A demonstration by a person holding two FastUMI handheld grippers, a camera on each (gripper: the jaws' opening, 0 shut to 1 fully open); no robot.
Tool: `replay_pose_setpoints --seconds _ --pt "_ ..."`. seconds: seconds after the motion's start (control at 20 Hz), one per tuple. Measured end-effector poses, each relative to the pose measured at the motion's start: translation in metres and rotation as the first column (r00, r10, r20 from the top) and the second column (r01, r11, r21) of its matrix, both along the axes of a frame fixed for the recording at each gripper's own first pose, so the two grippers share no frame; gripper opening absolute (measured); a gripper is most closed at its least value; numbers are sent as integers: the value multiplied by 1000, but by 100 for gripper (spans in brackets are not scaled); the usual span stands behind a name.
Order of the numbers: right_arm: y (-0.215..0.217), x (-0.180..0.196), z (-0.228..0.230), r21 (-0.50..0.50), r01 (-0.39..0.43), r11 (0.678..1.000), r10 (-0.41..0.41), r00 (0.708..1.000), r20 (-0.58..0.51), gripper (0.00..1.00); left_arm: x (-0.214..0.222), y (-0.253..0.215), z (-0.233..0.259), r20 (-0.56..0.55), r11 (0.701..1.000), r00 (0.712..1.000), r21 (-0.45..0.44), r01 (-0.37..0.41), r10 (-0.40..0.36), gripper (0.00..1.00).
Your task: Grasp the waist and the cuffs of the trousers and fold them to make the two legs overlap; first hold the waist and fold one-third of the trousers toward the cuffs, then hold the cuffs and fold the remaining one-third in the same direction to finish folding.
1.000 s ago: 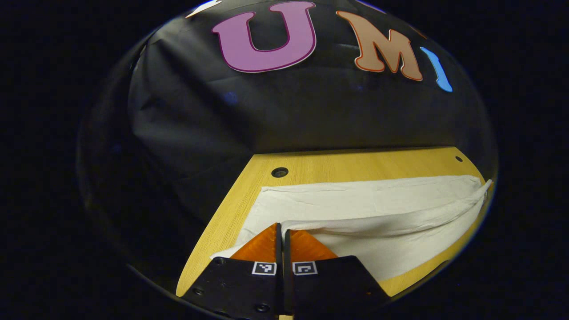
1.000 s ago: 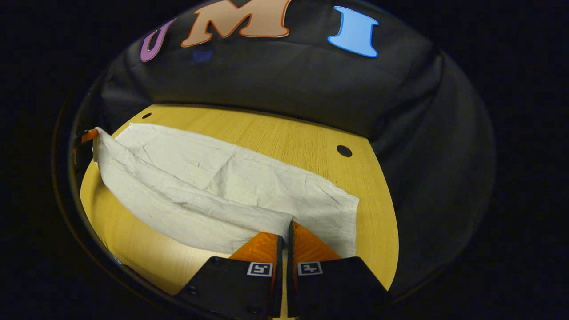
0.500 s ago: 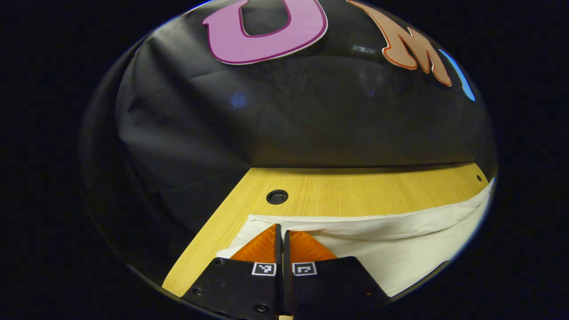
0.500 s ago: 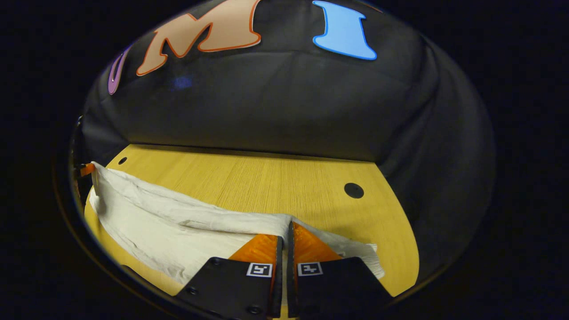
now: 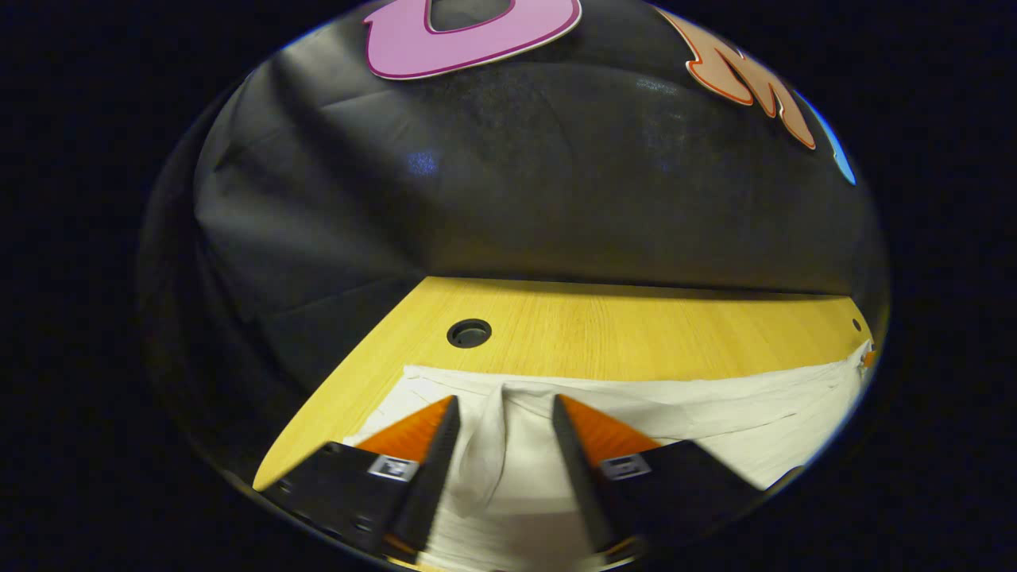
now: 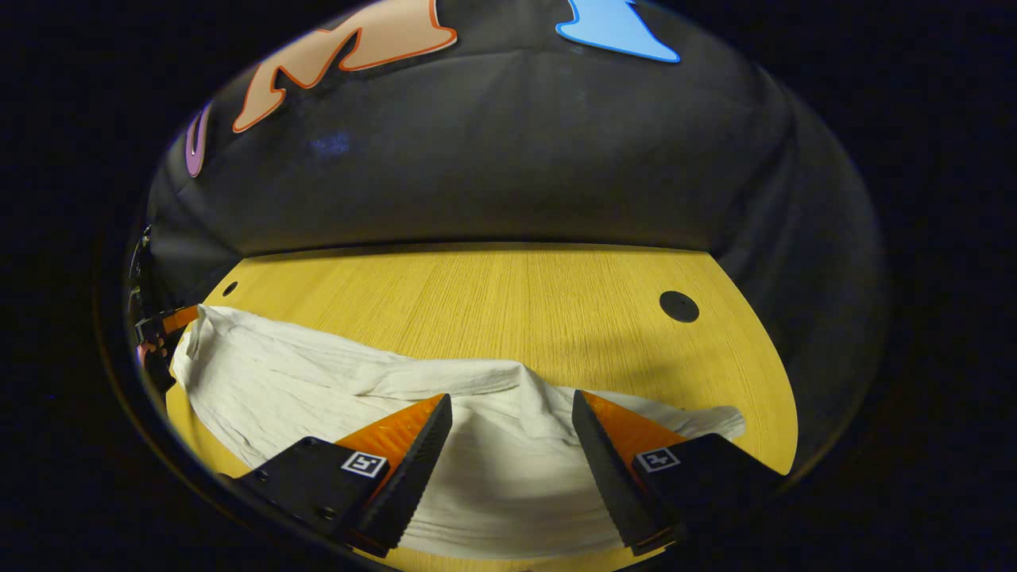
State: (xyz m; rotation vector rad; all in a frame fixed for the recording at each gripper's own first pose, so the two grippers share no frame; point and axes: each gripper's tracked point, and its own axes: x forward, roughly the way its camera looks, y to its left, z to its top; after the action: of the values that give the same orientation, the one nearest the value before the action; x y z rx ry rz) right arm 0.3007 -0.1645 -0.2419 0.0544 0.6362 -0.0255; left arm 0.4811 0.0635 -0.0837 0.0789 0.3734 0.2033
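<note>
Both grippers stand with their fingers spread apart over the white trousers, gripping nothing. In the left gripper view, the left gripper [image 5: 502, 445] hangs low over one end of the trousers [image 5: 675, 417]; a small raised pinch of cloth stands up in the gap between its two fingers, and whether it brushes either finger I cannot tell. That end of the trousers lies near the table's [image 5: 636, 330] left edge, a short way in front of a round black hole [image 5: 469, 333] in the wooden top. From there the cloth runs as a long, flattened band off to the right, parallel to the table's far edge, with a strip of bare wood between it and the black cloth wall [image 5: 516, 183].

In the right gripper view, the right gripper [image 6: 512, 461] is likewise wide open above the opposite end of the trousers [image 6: 318, 389]. A soft ridge of fabric rises between its fingers, and the cloth is wrinkled around it. This end stops short of the table's [image 6: 516, 294] right edge, with another round hole [image 6: 678, 306] farther back near the right far corner. At the far left of this view the left gripper [image 6: 163, 327] sits at the other end of the cloth.
</note>
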Motion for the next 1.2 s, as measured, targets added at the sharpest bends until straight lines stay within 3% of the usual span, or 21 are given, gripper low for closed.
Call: replay_pose_setpoints --seconds 0.05,0.35,0.6,0.65,0.95,1.2 --pt "1 -7 6 4 -8 1000 8 1000 4 96 -2 -2 3 -5 1000 1000 -12 -5 5 99" --pt "-30 -57 56 29 27 999 -29 997 77 95 -57 -43 36 31 997 997 -37 73 -72 96" --pt "-72 -98 56 81 110 991 -116 991 68 96 -111 -77 58 57 996 994 0 93 -93 96" --pt "-82 -104 53 99 132 986 -138 988 61 92 -122 -83 60 62 996 994 5 93 -93 96" --pt "-128 -128 13 153 216 964 -218 976 -6 97 -176 -105 63 122 995 993 -93 20 -8 96" --pt "-152 -118 -14 222 275 935 -274 961 -39 97 -206 -108 60 111 989 992 -141 -50 66 96"
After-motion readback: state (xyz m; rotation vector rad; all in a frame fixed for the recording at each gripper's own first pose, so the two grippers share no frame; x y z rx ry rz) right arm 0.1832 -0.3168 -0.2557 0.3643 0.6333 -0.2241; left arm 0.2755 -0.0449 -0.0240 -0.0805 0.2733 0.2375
